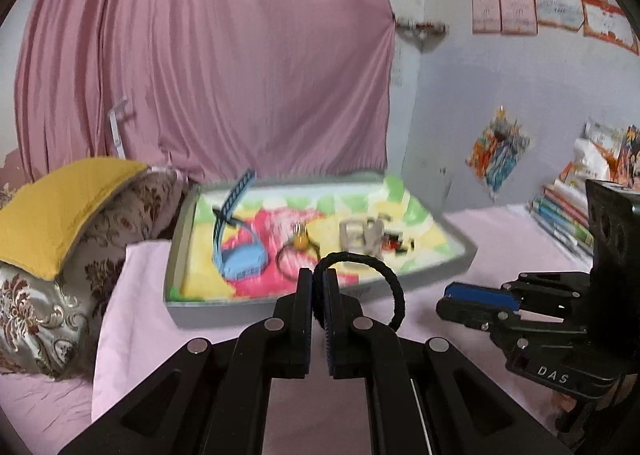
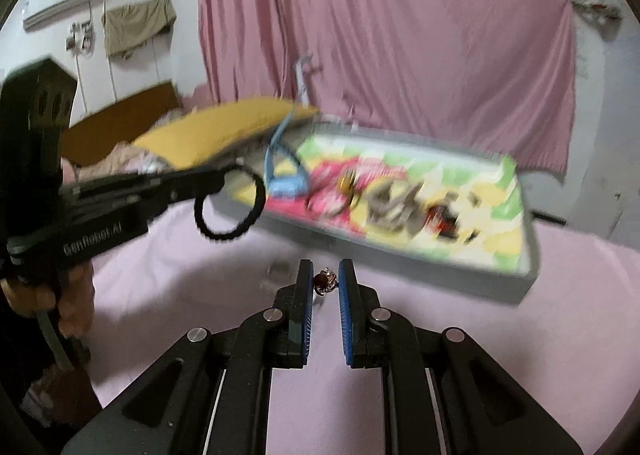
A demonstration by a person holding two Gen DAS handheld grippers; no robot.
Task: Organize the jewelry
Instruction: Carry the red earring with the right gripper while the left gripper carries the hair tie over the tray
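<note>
Two grips: left hand-held gripper (image 1: pixel 319 287) pinches a black braided loop (image 1: pixel 384 275); right hand-held gripper (image 2: pixel 326 281) clamps a red-stoned ring (image 2: pixel 323 282).

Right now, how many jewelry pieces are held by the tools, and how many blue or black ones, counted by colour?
Black: 1, hair tie in left tool
Red: 1, ring in right tool
Blue: 1, band in tray
Total: 3
</note>
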